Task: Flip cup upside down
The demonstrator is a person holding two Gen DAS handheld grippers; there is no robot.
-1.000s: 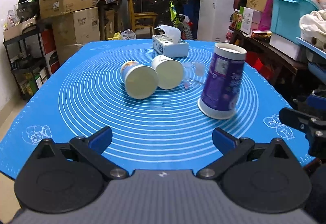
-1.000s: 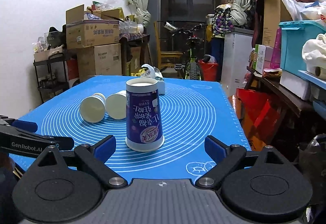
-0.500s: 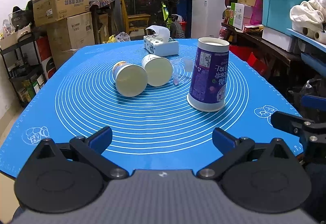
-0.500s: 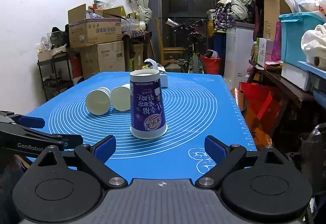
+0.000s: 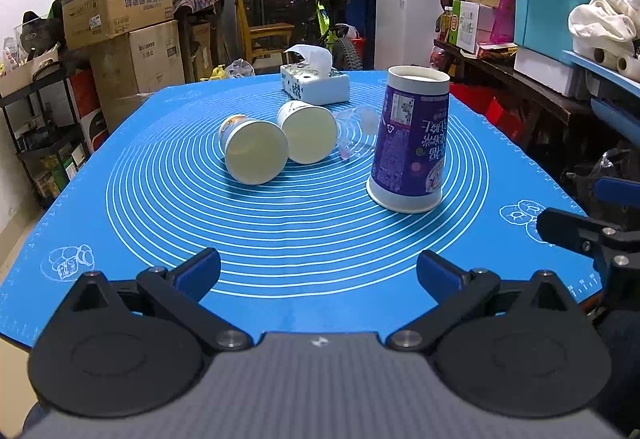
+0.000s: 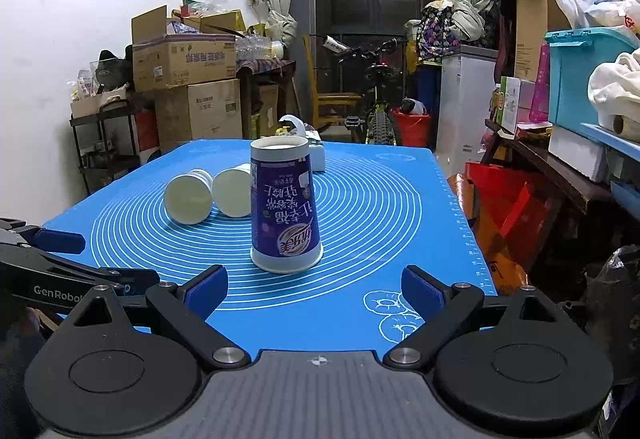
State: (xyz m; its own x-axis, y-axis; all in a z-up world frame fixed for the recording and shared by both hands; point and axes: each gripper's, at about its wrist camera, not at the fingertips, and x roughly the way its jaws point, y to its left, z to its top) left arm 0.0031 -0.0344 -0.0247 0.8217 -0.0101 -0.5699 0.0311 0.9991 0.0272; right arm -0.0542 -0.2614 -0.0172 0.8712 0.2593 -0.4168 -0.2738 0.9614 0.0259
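A tall purple paper cup (image 5: 410, 143) stands upside down, wide rim on the blue mat (image 5: 280, 231), its print inverted; it also shows in the right wrist view (image 6: 285, 207). My left gripper (image 5: 318, 271) is open and empty, near the mat's front edge, well short of the cup. My right gripper (image 6: 314, 289) is open and empty, just in front of the cup without touching it. Each gripper shows at the edge of the other's view.
Two small white cups (image 5: 254, 151) (image 5: 310, 131) lie on their sides left of the purple cup. A clear plastic lid (image 5: 356, 131) lies between them and it. A tissue box (image 5: 314, 85) stands at the mat's far edge. Boxes, shelves and bins surround the table.
Both grippers have drawn back from the cup toward the front edge. The purple cup, tilted a second ago in the left view, now stands still on its rim.
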